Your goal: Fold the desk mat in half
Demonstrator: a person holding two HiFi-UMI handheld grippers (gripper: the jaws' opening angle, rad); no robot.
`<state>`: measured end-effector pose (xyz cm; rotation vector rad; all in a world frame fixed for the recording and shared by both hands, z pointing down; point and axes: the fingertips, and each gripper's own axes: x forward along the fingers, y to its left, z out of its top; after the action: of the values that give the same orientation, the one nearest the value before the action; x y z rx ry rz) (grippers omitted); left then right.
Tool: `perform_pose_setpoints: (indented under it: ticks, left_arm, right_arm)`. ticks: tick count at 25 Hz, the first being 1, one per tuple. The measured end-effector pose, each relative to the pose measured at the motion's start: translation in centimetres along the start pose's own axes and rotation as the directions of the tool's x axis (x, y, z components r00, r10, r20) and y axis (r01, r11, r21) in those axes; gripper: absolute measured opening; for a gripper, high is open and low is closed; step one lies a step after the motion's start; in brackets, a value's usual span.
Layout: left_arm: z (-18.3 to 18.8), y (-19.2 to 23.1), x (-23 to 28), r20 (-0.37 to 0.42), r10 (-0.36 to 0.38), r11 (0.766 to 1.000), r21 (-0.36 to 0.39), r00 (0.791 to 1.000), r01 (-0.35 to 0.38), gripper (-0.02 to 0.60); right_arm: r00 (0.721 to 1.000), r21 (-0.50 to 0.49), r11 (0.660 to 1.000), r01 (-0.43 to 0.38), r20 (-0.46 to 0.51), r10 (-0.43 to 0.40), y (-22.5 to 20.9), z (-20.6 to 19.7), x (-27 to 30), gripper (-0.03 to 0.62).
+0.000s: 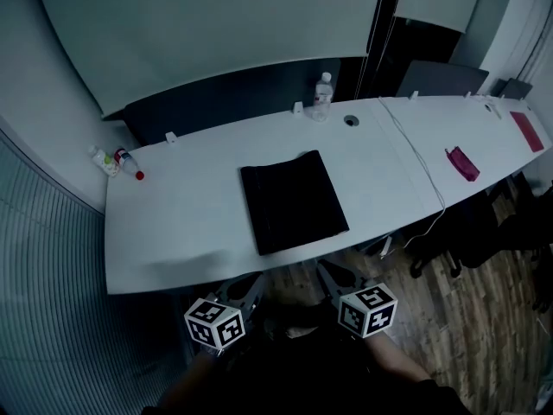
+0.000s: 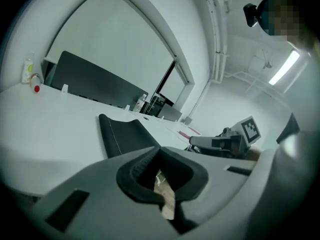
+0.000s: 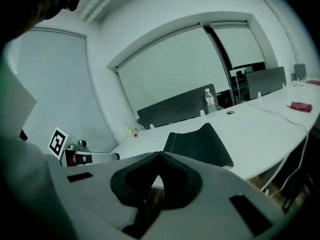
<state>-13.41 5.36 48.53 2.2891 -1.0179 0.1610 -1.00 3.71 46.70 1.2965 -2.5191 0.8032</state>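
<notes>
The black desk mat [image 1: 294, 201] lies folded double on the white desk [image 1: 173, 232], its fold edge toward the front; it also shows as the mat [image 2: 125, 136] and the mat [image 3: 200, 144] in the two gripper views. My left gripper [image 1: 249, 287] and right gripper [image 1: 332, 275] hover side by side just off the desk's near edge, short of the mat and not touching it. Both are shut with nothing between the jaws, as seen on the left gripper [image 2: 159, 149] and the right gripper [image 3: 159, 154]. Each shows in the other's view: right gripper [image 2: 196, 141], left gripper [image 3: 114, 157].
A water bottle [image 1: 322, 96] stands at the desk's back edge beside a cable hole [image 1: 350, 120]. Two small bottles [image 1: 117, 162] sit at the far left. A white cable [image 1: 423, 167], a magenta pouch [image 1: 462, 163] and a red item [image 1: 525, 130] lie to the right. Chair bases [image 1: 432, 253] stand below.
</notes>
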Motion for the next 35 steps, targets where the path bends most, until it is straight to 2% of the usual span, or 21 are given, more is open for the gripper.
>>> perform_pose_setpoints:
  ticks: [7, 15, 35]
  left_arm:
    - [-0.6, -2.3, -0.9, -0.011, -0.038, 0.999, -0.013, 0.999, 0.038, 0.006]
    - [-1.9, -3.5, -1.3, -0.024, -0.057, 0.998, -0.022, 0.998, 0.057, 0.006]
    - [-2.3, -3.6, -4.2, 0.026, -0.015, 0.999, -0.034, 1.0, 0.016, 0.006]
  right_arm:
    - [1.0, 0.126, 0.992, 0.0, 0.0, 0.0, 0.4, -2.3, -2.4, 0.023]
    - [1.0, 0.091, 0.996, -0.024, -0.006, 0.025, 1.3, -2.9, -2.3, 0.023]
    - [0.993, 0.031, 0.993, -0.11, -0.041, 0.111, 5.0, -4.4, -1.8, 0.023]
